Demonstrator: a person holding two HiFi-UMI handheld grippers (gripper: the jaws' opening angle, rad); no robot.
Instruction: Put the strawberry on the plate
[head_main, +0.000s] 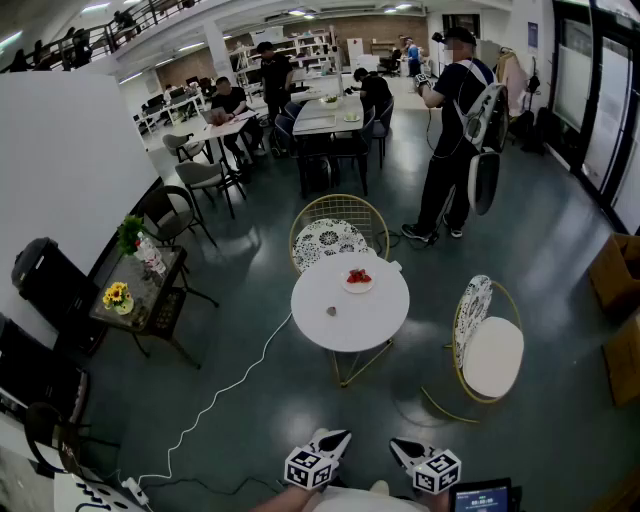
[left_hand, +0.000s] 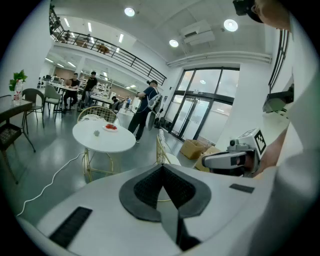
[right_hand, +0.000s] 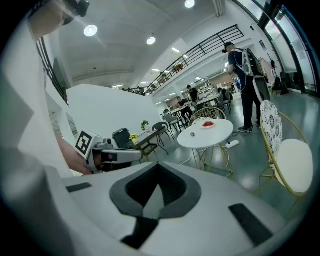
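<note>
A round white table (head_main: 365, 318) stands some way ahead of me. Near its far edge sits a small white plate (head_main: 358, 281) with red strawberries on it. A small dark object (head_main: 331, 311), too small to identify, lies closer to the table's middle. Both grippers hang low at the bottom of the head view, far short of the table: left gripper (head_main: 338, 437) and right gripper (head_main: 399, 447). The left gripper (left_hand: 162, 169) is shut and holds nothing; its view shows the table (left_hand: 106, 140) and plate (left_hand: 111, 127) far off. The right gripper (right_hand: 158, 166) also looks shut and empty, with the plate (right_hand: 208, 124) distant.
One gold wire chair (head_main: 338, 235) stands behind the table, another (head_main: 490, 350) to its right. A white cable (head_main: 215, 400) runs across the floor at the left. A dark side table with flowers (head_main: 140, 290) is at the left. A person (head_main: 455, 130) stands beyond; cardboard boxes (head_main: 615, 272) are at the right.
</note>
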